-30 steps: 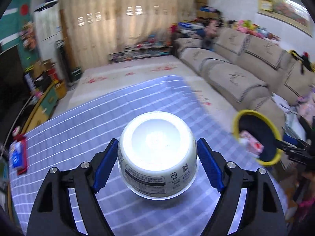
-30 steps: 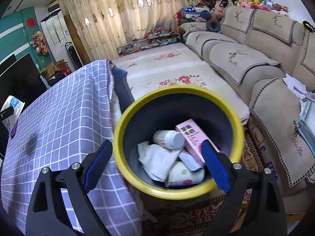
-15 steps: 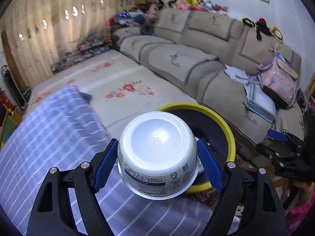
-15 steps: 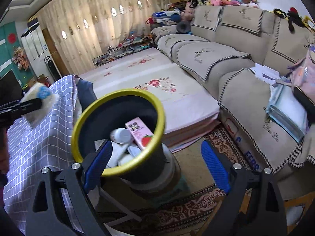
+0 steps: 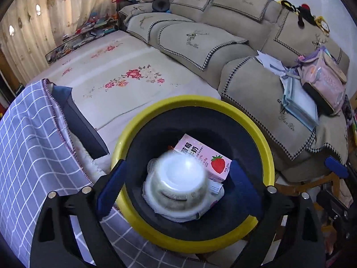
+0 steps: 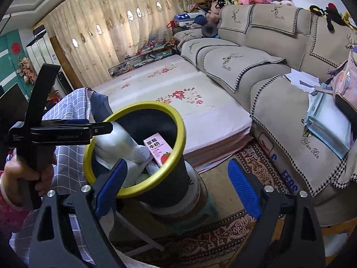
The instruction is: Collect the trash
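White and blurred, the cup [image 5: 176,182] sits free in our bin [image 5: 258,138] between the left gripper's [image 5: 176,178] just-widened jaws; our right gripper [image 6: 176,183] gapes empty.

Daylight enters through the cut-outs of the drawn curtain [image 6: 116,33] and shows as bright spots; room evenly, moderately lit. Sofa [image 5: 200,44] and floor mat sharp in both views. White cup [image 5: 176,183] in the left wrist view is motion-blurred, rim smeared, with a glare spot on its base; in the right wrist view it is also smeared. Inside of the yellow-rimmed bin [image 5: 263,147] is dark. Strong fisheye bending at the edges; black vignette in all corners.
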